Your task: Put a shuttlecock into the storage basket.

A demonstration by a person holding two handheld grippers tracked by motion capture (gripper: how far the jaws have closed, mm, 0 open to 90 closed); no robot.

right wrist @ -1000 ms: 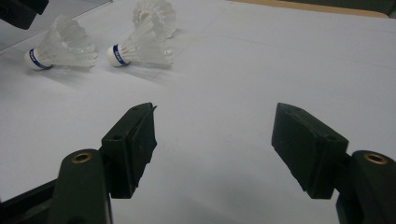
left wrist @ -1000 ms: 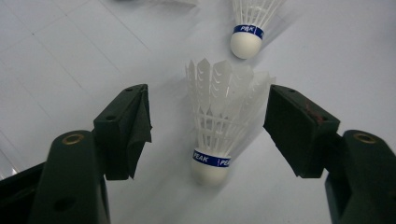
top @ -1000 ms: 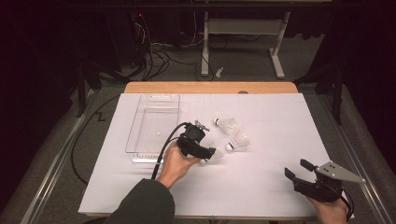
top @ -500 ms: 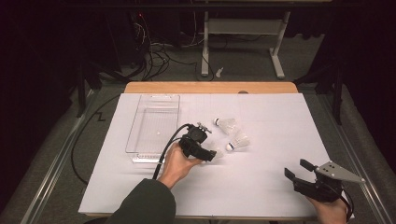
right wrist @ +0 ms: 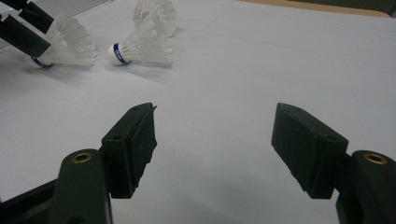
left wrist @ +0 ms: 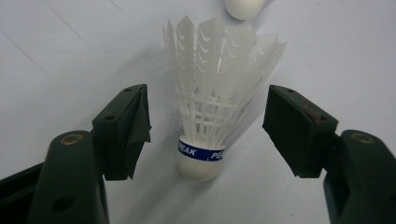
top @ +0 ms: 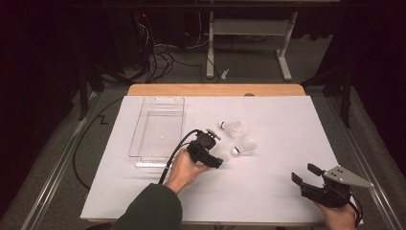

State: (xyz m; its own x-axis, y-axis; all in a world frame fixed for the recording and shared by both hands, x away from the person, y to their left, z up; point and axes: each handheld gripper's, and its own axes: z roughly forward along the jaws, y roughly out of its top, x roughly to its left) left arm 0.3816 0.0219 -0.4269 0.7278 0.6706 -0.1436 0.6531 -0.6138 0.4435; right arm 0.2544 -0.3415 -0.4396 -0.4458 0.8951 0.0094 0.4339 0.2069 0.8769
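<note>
Three white feather shuttlecocks lie on the white table top [top: 268, 201]. The nearest shuttlecock [left wrist: 212, 98] has a blue band and points its cork at the camera. It rests on the table between the jaws of my left gripper [left wrist: 208, 100], which is open and not touching it. In the high view this gripper [top: 215, 160] sits mid-table beside that shuttlecock [top: 222, 155]. The second shuttlecock [top: 245, 145] and the third shuttlecock [top: 233, 128] lie just beyond. My right gripper [top: 302, 173] hovers open and empty at the front right, also seen as the right gripper [right wrist: 215, 135].
A clear plastic tray [top: 178, 125] stands left of the shuttlecocks, nothing visible in it. A black cable [top: 179, 146] loops from the left gripper. The table's wooden far edge [top: 215, 89] borders a dark floor with cables and a desk frame.
My left gripper has edged slightly right, closer around the nearest shuttlecock. The right gripper has stayed put.
</note>
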